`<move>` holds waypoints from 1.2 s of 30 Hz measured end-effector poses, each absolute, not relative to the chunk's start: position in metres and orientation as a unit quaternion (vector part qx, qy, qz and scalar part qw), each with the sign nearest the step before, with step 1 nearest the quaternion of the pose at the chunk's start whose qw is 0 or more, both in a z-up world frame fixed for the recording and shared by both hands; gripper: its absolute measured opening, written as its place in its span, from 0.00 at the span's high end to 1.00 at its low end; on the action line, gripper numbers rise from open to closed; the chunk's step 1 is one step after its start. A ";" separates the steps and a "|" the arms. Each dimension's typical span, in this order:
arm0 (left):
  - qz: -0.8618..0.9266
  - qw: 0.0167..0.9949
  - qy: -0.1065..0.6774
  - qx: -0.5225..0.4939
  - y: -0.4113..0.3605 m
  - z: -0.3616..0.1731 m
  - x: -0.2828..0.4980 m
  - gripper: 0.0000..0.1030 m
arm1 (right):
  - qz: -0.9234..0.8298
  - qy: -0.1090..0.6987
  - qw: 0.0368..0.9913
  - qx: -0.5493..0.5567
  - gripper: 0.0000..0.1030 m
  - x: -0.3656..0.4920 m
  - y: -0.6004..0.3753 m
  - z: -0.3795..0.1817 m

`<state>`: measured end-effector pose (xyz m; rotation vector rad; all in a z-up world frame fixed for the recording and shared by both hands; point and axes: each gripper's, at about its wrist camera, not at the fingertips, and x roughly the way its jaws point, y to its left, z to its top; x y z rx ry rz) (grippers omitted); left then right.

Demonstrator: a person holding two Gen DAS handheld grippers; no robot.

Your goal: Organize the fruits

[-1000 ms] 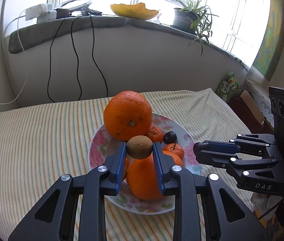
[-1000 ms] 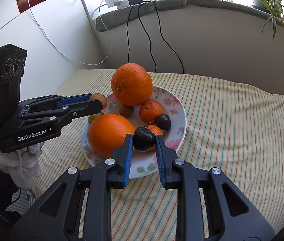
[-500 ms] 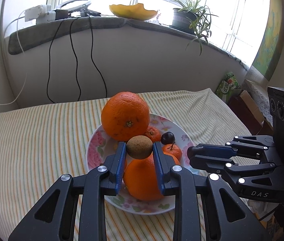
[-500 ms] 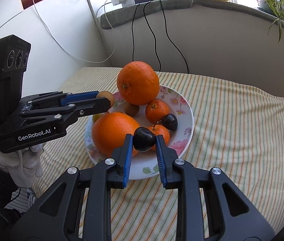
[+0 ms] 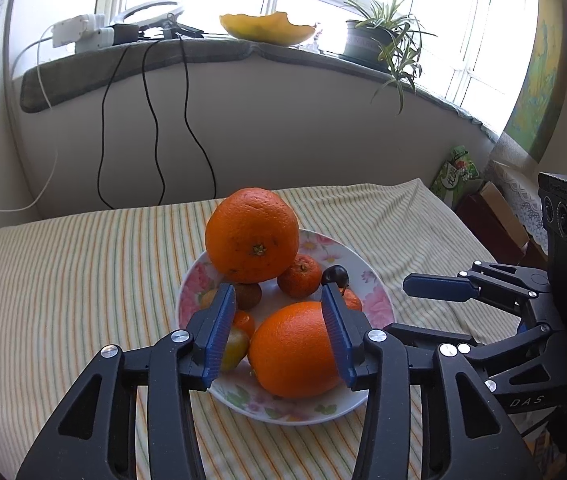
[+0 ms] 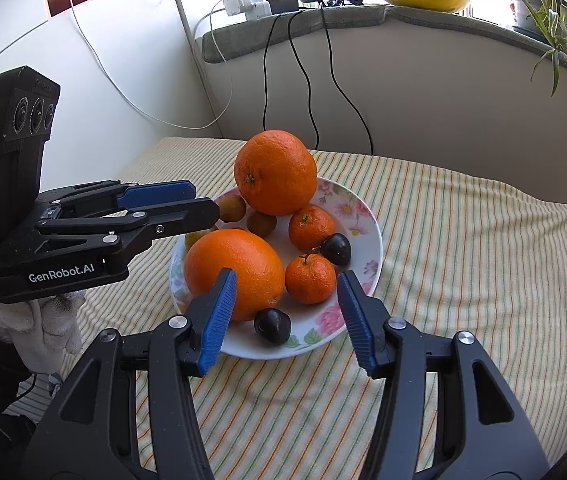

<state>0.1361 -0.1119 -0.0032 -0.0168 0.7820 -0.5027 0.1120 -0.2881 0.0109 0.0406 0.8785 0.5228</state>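
Note:
A flowered plate (image 5: 379,305) (image 6: 367,216) on the striped cloth holds two big oranges (image 5: 252,236) (image 6: 232,270), small mandarins (image 6: 310,280), brown fruits and dark cherries. My left gripper (image 5: 279,332) (image 6: 203,205) hangs over the plate's near edge, its jaws opening with nothing between the pads. One small brown fruit (image 6: 231,208) lies on the plate just past its tips, another (image 5: 248,296) beside it. My right gripper (image 6: 287,314) (image 5: 411,310) is opening too. A dark cherry (image 6: 272,326) rests on the plate below and between its fingers, free of both pads.
A white-gloved hand (image 6: 43,320) holds the left gripper. Behind the table a curved wall carries hanging cables (image 5: 155,128), a yellow bowl (image 5: 267,28) and a potted plant (image 5: 379,40) on the sill. Boxes (image 5: 495,216) stand past the table's right edge.
Both grippers have opened. The left one let go of the small brown fruit and the right one let go of the dark cherry; both fruits now lie on the plate.

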 end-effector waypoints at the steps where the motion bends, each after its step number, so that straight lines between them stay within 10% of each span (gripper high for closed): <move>1: -0.240 0.894 0.377 -0.011 -0.111 -0.003 0.136 0.51 | 0.250 0.419 0.873 0.018 0.40 0.111 -0.288 0.011; 15: -0.216 0.901 0.377 0.000 -0.108 -0.001 0.133 0.22 | 0.230 0.403 0.886 0.004 0.11 0.109 -0.290 0.019; 36: -0.203 0.907 0.369 0.007 -0.102 0.005 0.122 0.21 | 0.214 0.401 0.891 -0.002 0.06 0.105 -0.290 0.023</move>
